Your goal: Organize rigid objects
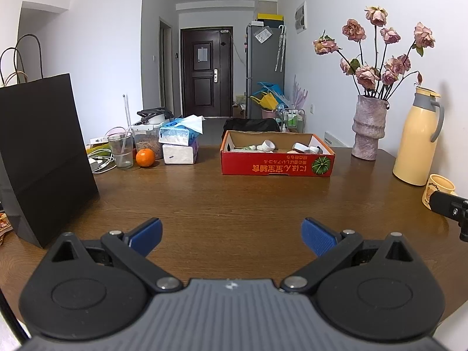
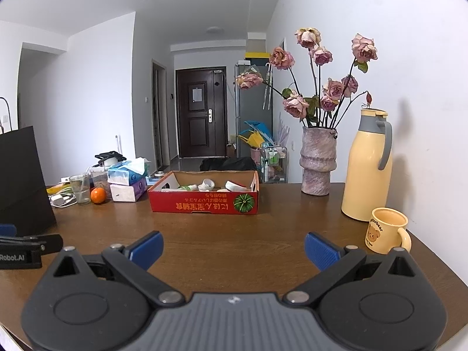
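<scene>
Left wrist view: left gripper [image 1: 231, 235] spread wide, empty, above the table [image 1: 204, 199]. Right gripper [image 2: 234, 250] likewise released. Small white items, hard to identify, lie inside the red box [image 1: 278, 166] at the far edge.

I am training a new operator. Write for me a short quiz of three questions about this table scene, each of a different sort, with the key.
1. True or false: both the left gripper and the right gripper are open and empty.
2. What stands nearest the mug? A. orange B. flask C. black bag
3. Fill in: the small white items lie inside the red ____.

Key:
1. True.
2. B.
3. box.
</scene>
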Motion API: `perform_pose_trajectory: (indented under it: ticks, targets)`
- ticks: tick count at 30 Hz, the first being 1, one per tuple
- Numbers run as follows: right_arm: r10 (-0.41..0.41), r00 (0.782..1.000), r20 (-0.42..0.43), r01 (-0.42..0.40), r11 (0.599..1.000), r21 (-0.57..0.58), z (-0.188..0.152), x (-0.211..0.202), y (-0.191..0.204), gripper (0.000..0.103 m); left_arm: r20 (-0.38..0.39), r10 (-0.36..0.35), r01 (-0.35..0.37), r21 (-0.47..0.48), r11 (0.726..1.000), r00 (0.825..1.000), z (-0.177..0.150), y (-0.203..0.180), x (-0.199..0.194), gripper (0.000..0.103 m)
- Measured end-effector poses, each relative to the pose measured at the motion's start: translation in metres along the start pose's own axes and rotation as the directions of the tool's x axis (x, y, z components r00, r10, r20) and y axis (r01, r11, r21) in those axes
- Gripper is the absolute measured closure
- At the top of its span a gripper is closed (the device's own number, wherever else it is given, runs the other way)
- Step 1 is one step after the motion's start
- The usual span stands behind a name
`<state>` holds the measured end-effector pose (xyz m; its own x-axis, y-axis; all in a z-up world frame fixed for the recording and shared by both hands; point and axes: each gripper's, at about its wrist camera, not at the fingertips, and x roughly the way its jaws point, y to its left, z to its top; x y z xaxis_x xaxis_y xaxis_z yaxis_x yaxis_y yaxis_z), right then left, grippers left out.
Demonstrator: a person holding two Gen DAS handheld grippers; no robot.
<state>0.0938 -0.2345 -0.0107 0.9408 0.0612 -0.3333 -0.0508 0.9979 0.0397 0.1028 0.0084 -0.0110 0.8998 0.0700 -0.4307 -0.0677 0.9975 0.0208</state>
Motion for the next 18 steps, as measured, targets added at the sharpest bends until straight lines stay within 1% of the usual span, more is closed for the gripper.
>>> perform_pose_trajectory:
  ticks: [18]
  targets:
    - [0.002, 1.0, 0.003, -0.002, 1.0, -0.003, 0.0004, 0.0004, 0.0003, 0.0, 0.011, -0.011, 0.011, -0.003, 1.0, 1.0, 0.0008, -0.004, -0.0037, 0.0]
